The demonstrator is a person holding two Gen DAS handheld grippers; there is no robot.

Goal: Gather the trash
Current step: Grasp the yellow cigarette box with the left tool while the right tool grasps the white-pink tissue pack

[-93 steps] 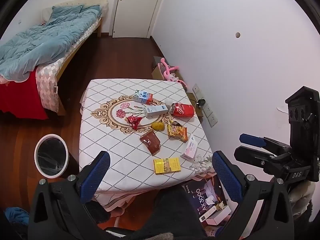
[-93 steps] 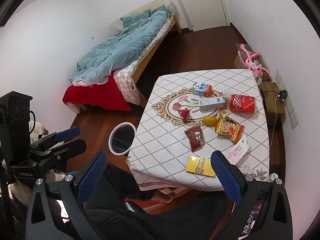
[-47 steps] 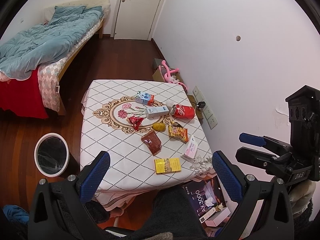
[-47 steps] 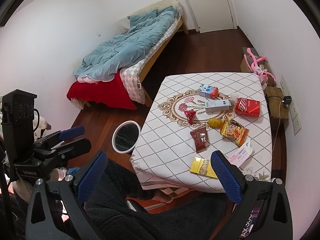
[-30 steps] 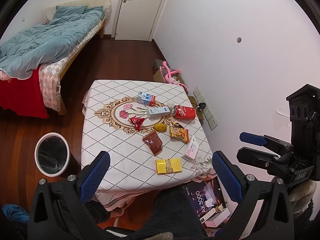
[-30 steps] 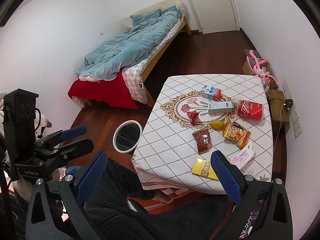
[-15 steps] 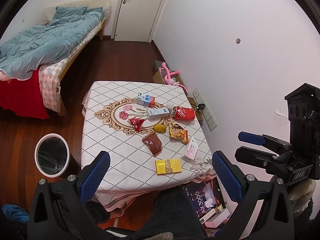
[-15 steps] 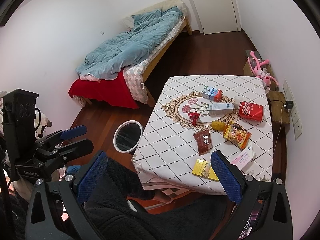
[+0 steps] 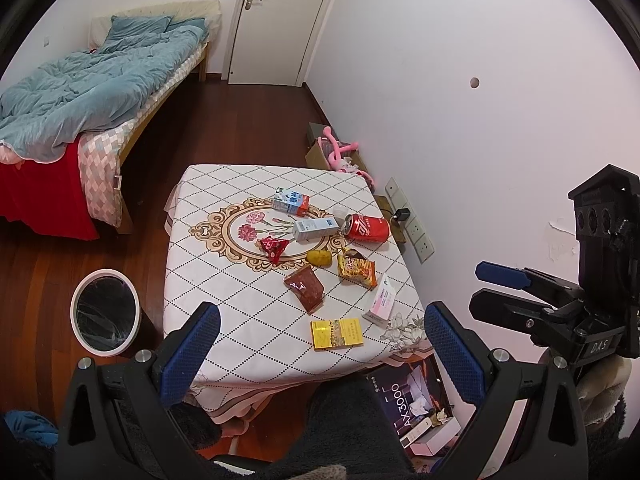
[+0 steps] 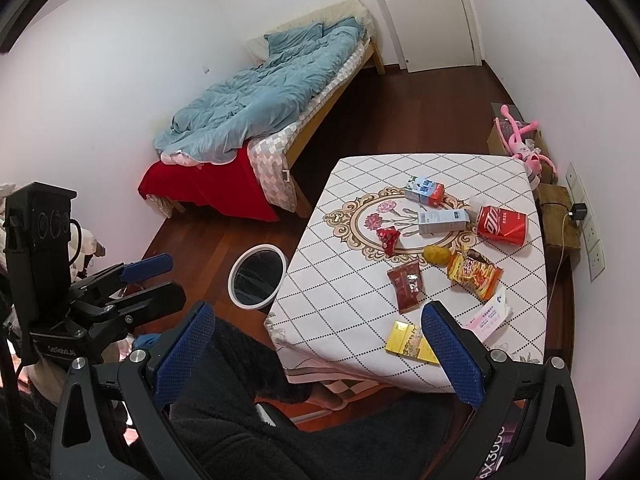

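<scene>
Table: a square table (image 9: 224, 280) under a white diamond-checked cloth with a gold floral medallion, carrying all the litter.
Bin: a round white-rimmed waste bin lined with a black bag (image 9: 105, 312), on the dark wood floor just beside the table's left edge, well apart from both tools.
Left gripper (image 9: 320, 354): blue-padded fingers spread wide, nothing between them, held high above the table's near edge and touching nothing.
Right gripper (image 10: 316, 354): fingers likewise wide apart and empty, hovering short of the table's near corner.
Can: a red soda can (image 9: 367, 227) on its side near the table's right edge.
Cartons: a white-and-blue milk carton (image 9: 291, 201) and a pale grey box (image 9: 316, 228), lying by the medallion.
Wrappers: an orange snack bag (image 9: 357, 268), a dark red sachet (image 9: 304, 288), a small red foil wrapper (image 9: 274, 247).
Near edge: a flat yellow packet (image 9: 337, 334) and a pink-and-white pack (image 9: 381, 302).
</scene>
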